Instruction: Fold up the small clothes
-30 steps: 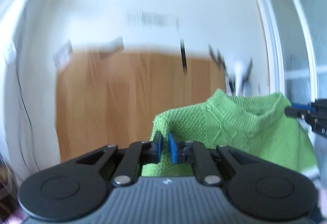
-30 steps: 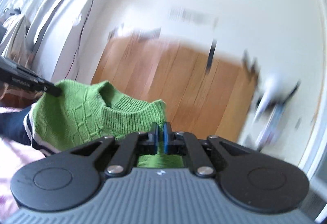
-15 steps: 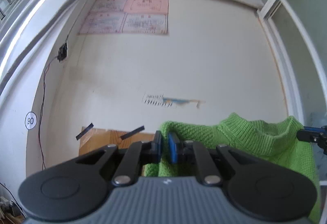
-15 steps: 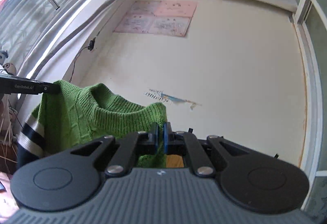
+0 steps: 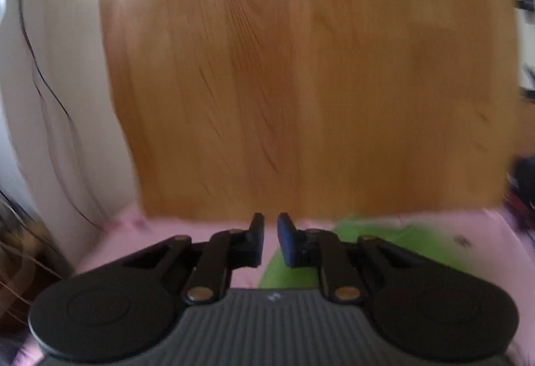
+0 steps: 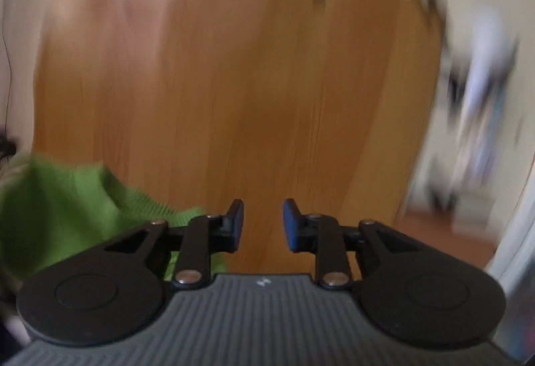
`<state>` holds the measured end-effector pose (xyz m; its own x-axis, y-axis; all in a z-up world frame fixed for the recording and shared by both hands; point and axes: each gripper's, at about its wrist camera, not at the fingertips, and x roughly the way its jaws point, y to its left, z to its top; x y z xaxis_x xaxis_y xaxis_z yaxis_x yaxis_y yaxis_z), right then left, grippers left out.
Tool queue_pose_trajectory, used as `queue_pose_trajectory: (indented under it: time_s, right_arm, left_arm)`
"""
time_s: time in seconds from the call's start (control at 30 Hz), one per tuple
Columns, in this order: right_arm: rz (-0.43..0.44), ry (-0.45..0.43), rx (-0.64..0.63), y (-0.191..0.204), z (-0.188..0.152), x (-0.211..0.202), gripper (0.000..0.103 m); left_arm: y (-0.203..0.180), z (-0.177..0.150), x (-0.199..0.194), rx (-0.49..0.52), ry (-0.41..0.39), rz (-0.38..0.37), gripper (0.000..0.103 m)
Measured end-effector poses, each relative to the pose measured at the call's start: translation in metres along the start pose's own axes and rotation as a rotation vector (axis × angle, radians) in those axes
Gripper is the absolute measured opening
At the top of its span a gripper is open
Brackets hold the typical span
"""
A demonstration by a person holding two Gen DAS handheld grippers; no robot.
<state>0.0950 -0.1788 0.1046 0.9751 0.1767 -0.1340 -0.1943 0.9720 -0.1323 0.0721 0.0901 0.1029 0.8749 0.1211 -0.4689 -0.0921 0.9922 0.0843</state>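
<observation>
A small green knitted sweater [image 5: 384, 242] lies on a pink surface [image 5: 187, 229], below and to the right of my left gripper [image 5: 270, 232]. The left gripper's jaws stand slightly apart with nothing between them. In the right wrist view the sweater [image 6: 67, 209] lies to the left of my right gripper [image 6: 263, 222], which is open and empty. Both views are blurred by motion.
A wooden board [image 5: 301, 82] stands behind the pink surface and fills most of both views [image 6: 217, 82]. A white wall with a dark cable [image 5: 43, 82] is at the left. Blurred white and dark objects [image 6: 478, 92] are at the right.
Both grippers held the sweater up by its shoulders and pointed up at the wall. Now both have opened, let the sweater go and swung down toward the pink surface.
</observation>
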Motion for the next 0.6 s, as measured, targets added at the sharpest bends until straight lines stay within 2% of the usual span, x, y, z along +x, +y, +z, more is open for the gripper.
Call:
queue_pose_trajectory:
  time_s: [0.07, 0.13, 0.2, 0.23, 0.27, 0.3, 0.43, 0.53, 0.6]
  right_arm:
    - [0.091, 0.072, 0.062, -0.018, -0.044, -0.016, 0.028]
    - [0.162, 0.128, 0.102, -0.032, -0.081, -0.040, 0.028]
    - [0.236, 0.187, 0.160, -0.044, -0.115, -0.065, 0.030]
    - [0.274, 0.217, 0.182, -0.049, -0.126, -0.074, 0.036]
    - [0.310, 0.254, 0.201, -0.053, -0.127, -0.074, 0.044]
    - [0.333, 0.292, 0.229, -0.054, -0.138, -0.080, 0.047]
    - [0.420, 0.360, 0.272, -0.046, -0.138, -0.084, 0.047]
    - [0.470, 0.336, 0.258, -0.034, -0.133, -0.097, 0.047]
    - [0.499, 0.323, 0.214, -0.029, -0.133, -0.111, 0.047]
  left_arm:
    - [0.011, -0.038, -0.014, 0.016, 0.007, -0.022, 0.015]
    - [0.023, -0.069, -0.031, 0.013, 0.016, -0.080, 0.016]
    - [0.034, -0.095, -0.049, 0.002, 0.038, -0.123, 0.030]
    - [0.039, -0.109, -0.058, -0.011, 0.055, -0.143, 0.036]
    - [0.045, -0.116, -0.061, -0.023, 0.073, -0.162, 0.047]
    - [0.049, -0.125, -0.066, -0.037, 0.096, -0.179, 0.051]
    - [0.058, -0.152, -0.078, -0.081, 0.227, -0.233, 0.059]
    - [0.057, -0.172, -0.097, -0.091, 0.248, -0.220, 0.059]
    - [0.061, -0.178, -0.112, -0.116, 0.251, -0.237, 0.065]
